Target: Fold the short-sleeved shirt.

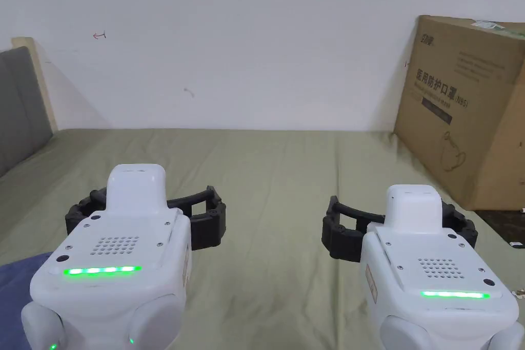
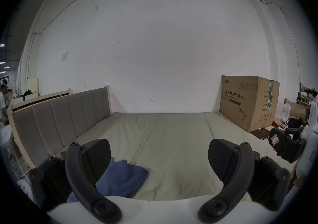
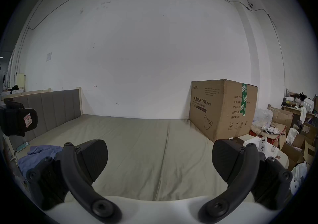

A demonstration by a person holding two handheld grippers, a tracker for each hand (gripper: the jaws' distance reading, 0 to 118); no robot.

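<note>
Hovering with left gripper (image 1: 146, 212) and right gripper (image 1: 400, 230) both spread wide, holding nothing. Blue shirt (image 2: 123, 179) bunched near the bed (image 1: 277, 171)'s near left corner, probably crumpled. Worth dragging it mid-bed, then flattening before any fold.

Left gripper (image 1: 146, 218) held level, pointing forward, jaws spread wide, nothing between them (image 2: 159, 158). Right gripper (image 1: 400, 228) alongside at about same height, well apart from left, also pointing forward, jaws wide apart and empty (image 3: 160, 158).
</note>
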